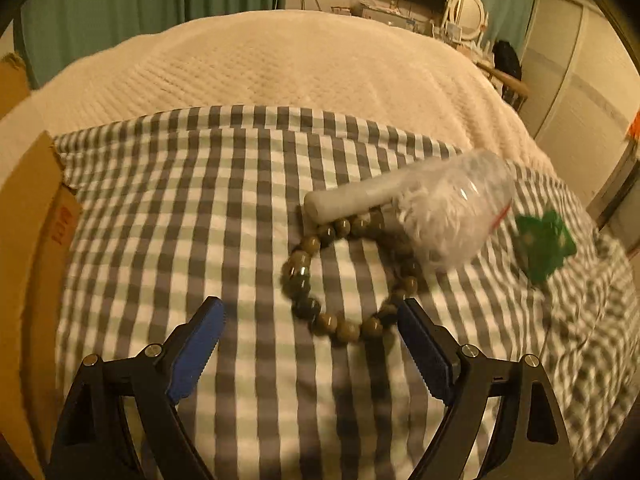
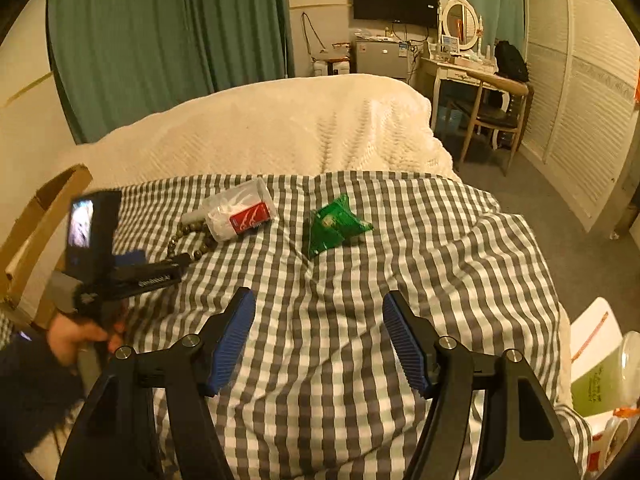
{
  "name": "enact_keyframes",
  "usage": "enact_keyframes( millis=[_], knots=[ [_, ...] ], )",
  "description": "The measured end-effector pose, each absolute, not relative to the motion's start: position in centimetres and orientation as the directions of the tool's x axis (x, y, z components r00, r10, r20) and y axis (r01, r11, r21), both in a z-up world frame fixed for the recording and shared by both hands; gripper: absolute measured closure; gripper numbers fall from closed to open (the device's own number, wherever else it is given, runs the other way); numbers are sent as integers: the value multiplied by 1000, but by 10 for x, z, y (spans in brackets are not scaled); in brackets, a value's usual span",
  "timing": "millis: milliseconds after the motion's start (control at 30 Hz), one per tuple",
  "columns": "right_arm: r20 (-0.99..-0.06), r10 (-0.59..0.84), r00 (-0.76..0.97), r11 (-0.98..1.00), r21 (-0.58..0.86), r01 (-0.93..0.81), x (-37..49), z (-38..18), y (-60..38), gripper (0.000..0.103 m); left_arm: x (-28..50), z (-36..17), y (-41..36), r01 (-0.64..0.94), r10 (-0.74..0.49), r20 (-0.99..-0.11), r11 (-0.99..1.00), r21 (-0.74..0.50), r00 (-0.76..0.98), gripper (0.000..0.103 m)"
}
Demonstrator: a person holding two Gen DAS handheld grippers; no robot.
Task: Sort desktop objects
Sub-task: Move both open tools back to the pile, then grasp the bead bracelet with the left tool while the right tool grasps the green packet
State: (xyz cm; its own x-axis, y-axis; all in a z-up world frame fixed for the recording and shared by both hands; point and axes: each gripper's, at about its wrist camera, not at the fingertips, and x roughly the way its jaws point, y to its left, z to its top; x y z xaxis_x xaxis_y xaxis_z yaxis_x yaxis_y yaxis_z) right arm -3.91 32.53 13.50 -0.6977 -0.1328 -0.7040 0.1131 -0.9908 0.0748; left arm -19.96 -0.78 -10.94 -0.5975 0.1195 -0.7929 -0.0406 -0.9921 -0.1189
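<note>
A brown bead bracelet (image 1: 344, 276) lies on the grey checked cloth (image 1: 200, 208), just ahead of my open left gripper (image 1: 310, 312); its right fingertip touches or overlaps the beads. A clear plastic container of cotton swabs (image 1: 452, 212) lies on its side over the bracelet's far edge, next to a white tube (image 1: 344, 200). A green packet (image 1: 544, 242) lies to the right. In the right wrist view my right gripper (image 2: 320, 308) is open and empty above the cloth, with the green packet (image 2: 334, 228), the swab container (image 2: 240, 210) and the bracelet (image 2: 188, 236) farther ahead.
A cardboard box (image 1: 28, 240) stands at the cloth's left edge. A cream blanket (image 1: 300, 64) covers the bed beyond. The left hand-held gripper (image 2: 120, 264) shows at left in the right wrist view. Packages (image 2: 600, 380) sit at the bed's right edge.
</note>
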Motion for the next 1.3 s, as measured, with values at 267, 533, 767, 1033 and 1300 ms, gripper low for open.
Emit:
enact_keyframes(
  millis=[267, 533, 767, 1033, 1300],
  knots=[
    [-699, -123, -704, -990, 32, 141, -95, 144, 310, 31, -213, -111, -3, -66, 129, -775, -991, -113, -619, 13],
    [-729, -84, -679, -991, -10, 133, -158, 103, 298, 31, -221, -112, -8, -67, 85, -797, -996, -56, -598, 46],
    [-751, -56, -657, -993, -29, 118, -185, 67, 305, 31, -222, -110, -1, -112, 122, -803, -991, -69, -583, 91],
    [-779, -31, -627, -994, -44, 104, -184, 43, 300, 56, -212, -106, -11, -90, 177, -807, -984, -153, -564, 91],
    [-768, -17, -640, -994, -54, 91, -156, 52, 289, 58, -193, -90, -17, -98, 188, -782, -982, -162, -595, 91]
  ],
)
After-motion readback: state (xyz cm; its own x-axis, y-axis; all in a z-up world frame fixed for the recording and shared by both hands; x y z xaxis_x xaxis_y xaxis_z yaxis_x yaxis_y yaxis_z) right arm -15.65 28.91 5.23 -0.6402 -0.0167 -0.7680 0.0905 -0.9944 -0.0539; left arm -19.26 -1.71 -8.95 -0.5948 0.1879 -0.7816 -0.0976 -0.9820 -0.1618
